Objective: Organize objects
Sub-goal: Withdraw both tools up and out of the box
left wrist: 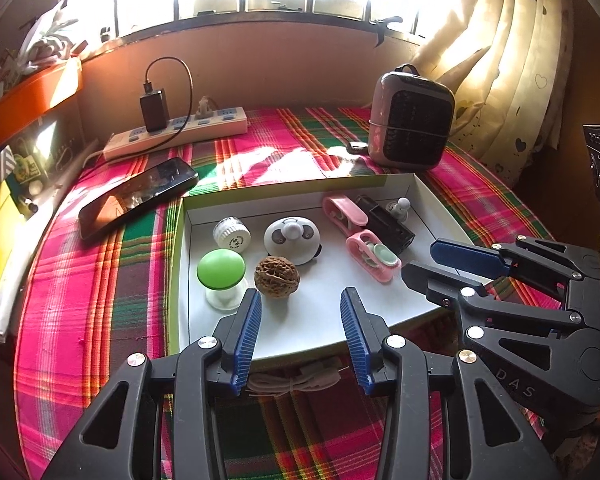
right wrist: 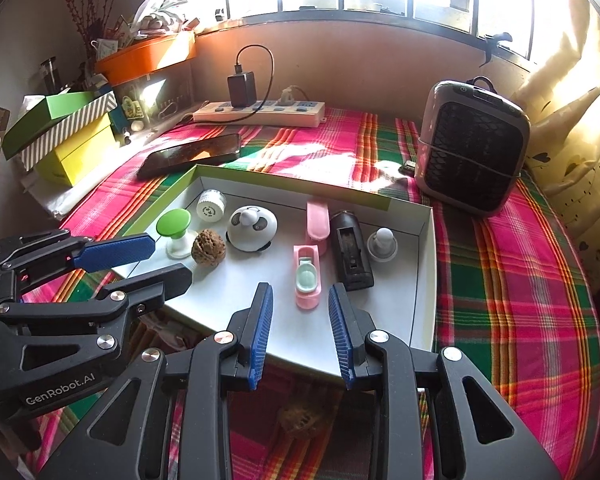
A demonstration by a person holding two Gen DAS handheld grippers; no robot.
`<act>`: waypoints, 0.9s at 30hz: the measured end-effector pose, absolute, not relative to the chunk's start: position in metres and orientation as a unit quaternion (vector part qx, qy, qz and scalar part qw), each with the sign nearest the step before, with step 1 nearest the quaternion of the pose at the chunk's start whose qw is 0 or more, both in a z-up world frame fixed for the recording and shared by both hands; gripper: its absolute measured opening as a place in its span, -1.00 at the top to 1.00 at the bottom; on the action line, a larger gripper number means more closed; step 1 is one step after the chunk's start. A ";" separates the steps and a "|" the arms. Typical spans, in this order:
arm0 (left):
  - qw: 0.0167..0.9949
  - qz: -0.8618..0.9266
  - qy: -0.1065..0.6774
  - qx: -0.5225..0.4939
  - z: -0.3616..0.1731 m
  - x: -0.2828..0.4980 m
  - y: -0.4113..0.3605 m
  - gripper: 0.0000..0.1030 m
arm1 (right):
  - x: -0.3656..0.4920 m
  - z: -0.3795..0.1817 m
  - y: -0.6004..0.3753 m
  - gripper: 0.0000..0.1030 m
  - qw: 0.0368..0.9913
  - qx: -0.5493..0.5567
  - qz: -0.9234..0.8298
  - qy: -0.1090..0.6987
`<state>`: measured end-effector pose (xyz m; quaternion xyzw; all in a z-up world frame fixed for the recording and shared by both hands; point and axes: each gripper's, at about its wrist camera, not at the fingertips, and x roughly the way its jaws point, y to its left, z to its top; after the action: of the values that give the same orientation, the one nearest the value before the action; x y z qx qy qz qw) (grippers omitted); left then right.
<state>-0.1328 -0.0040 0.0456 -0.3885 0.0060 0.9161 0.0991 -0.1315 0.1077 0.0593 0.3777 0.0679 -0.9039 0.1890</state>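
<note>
Plaid cloth bears phone, heater, tray; both claws gape empty

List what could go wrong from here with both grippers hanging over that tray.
1. The green-capped bottle stands upright near the tray's front edge, close to the left gripper; a sideways brush could topple it.
2. The walnut beside it is round and might roll if nudged.
3. The right gripper hangs open near the left one over the same tray; reaching in together, they might collide.
</note>
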 end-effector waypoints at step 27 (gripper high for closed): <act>0.084 0.902 -0.038 -0.422 0.018 -0.102 -0.057 0.21 | -0.087 0.052 0.153 0.18 0.173 0.385 -0.905 0.049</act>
<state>-0.1022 -0.0570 0.0181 -0.4218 -0.0379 0.9020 0.0843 -0.0869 0.1530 0.0521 0.3853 0.0494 -0.9050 0.1732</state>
